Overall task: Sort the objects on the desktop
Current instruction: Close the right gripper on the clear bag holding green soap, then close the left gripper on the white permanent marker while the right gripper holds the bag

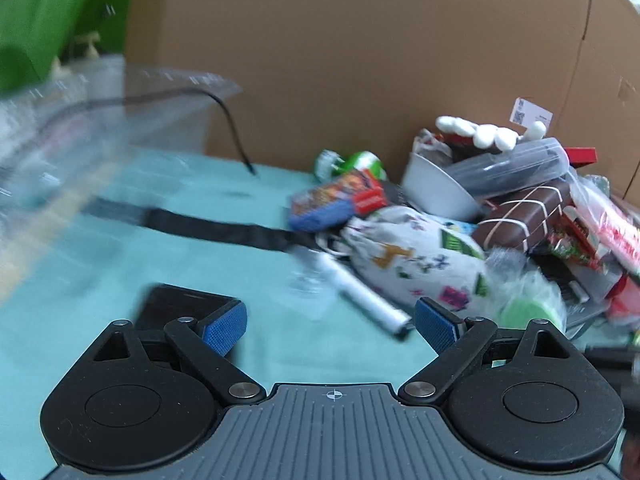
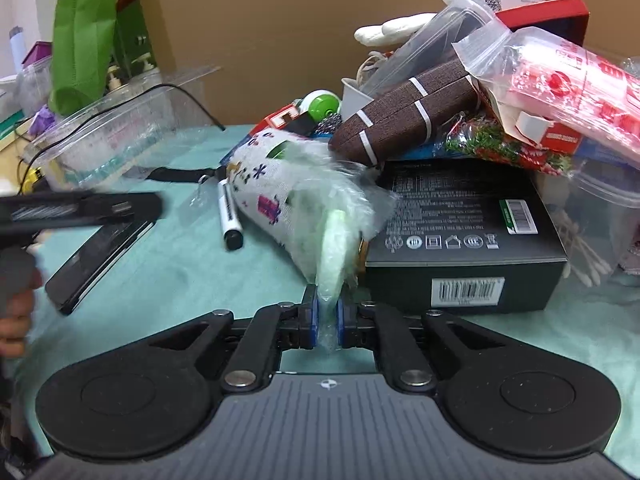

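My right gripper (image 2: 328, 322) is shut on the edge of a clear plastic bag holding a pale green round pad (image 2: 335, 248). The bag leans on a white patterned pouch (image 2: 276, 184) and a black box (image 2: 460, 240). In the left wrist view my left gripper (image 1: 330, 328) stands open above the teal cloth, nothing between its blue pads (image 1: 224, 328). A black phone (image 1: 176, 306) lies just beyond its left finger, a white marker (image 1: 360, 300) ahead of it. The same green pad (image 1: 524, 312) shows at the right. The right wrist view shows the left gripper's body (image 2: 80, 208) over the phone (image 2: 96, 248).
A heap fills the right side: a brown striped case (image 2: 404, 120), a red-printed plastic bag (image 2: 560, 80), a white bowl (image 1: 436, 188), and lidded clear boxes. A clear plastic tub (image 2: 112, 136) with a black cable stands at the left. A cardboard wall (image 1: 360, 60) closes the back.
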{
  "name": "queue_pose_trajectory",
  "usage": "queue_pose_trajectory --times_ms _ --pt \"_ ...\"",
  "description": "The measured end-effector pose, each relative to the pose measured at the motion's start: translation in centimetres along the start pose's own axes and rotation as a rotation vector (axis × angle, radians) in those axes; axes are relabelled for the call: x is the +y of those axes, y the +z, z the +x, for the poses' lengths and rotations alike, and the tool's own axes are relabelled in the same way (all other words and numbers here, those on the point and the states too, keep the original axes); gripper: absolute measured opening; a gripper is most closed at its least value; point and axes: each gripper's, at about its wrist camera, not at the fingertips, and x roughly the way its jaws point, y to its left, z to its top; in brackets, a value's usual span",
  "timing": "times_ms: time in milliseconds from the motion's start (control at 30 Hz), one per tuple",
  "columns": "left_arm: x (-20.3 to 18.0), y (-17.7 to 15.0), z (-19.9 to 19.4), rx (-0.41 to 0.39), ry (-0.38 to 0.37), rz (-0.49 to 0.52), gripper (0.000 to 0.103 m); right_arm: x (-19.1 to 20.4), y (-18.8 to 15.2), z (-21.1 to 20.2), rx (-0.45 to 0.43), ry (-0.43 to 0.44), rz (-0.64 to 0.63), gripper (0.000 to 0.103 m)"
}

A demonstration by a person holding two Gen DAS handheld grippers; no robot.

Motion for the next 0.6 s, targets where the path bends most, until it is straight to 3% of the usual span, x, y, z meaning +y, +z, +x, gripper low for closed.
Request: queue_pose_trajectory --times_ms 100,267,300,333,367,400,533,600 --pt "-1.4 -0.1 2.2 0.011 -0.001 -0.044 0.095 -0.2 -0.1 -0.1 0.000 0.000 0.002 0.010" --pt "-2.5 -0.4 5.0 0.031 0.057 -0.030 0.080 -0.5 -0.1 0.0 -0.003 0.003 0.005 0.010" --pt "-2.6 -0.3 5.1 0.033 0.064 -0.020 0.068 -0.5 -0.1 0.1 -0.003 0.004 0.003 0.010" --pt "-2.6 -0.3 5.1 0.035 0.062 -0.010 0.040 -0.6 -0.1 0.2 -0.003 0.005 0.003 0.010" --pt "-2.5 -0.3 5.2 0.050 0.022 -0.009 0.025 -0.6 -0.1 0.2 -0.003 0.006 0.002 0.010" --pt "-2.3 -0.2 5.1 0.061 -0.002 -0.027 0.020 -0.6 -0.1 0.1 -0.001 0.007 -0.002 0.010" --pt "-2.2 -0.7 4.2 0.055 -0.004 -0.005 0.016 -0.4 -0.5 -0.9 0.017 0.008 -0.038 0.009" --pt "-1.8 -1.0 3.3 0.082 -0.047 0.006 0.015 -0.5 -1.1 -1.9 0.037 0.023 -0.054 0.009"
